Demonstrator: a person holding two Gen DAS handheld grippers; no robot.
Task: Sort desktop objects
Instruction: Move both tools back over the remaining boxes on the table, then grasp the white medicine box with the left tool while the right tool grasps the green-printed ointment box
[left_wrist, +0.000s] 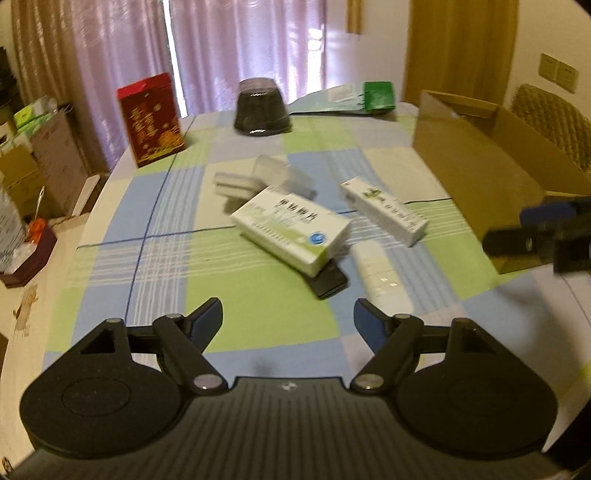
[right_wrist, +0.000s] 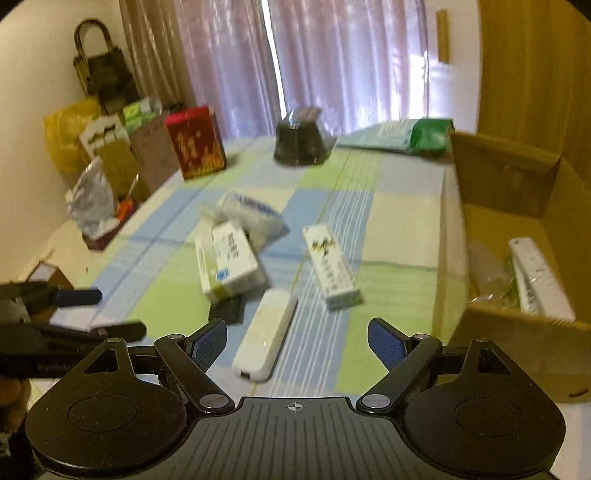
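Both the left gripper (left_wrist: 288, 317) and right gripper (right_wrist: 297, 338) hung empty, fingers spread, above the table (left_wrist: 258, 325). The white remote (right_wrist: 266, 334) lay nearest, probably next for the cardboard box (right_wrist: 517, 332), where 1 white item already rested.

soft daylight glows through the curtains (left_wrist: 243, 55) at twelve o'clock, both views motion-blurred, dim and bowed toward dark fisheye corners.

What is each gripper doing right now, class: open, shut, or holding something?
Left gripper: open, holding nothing, above the checked tablecloth.
Right gripper: open, holding nothing, white remote just ahead.
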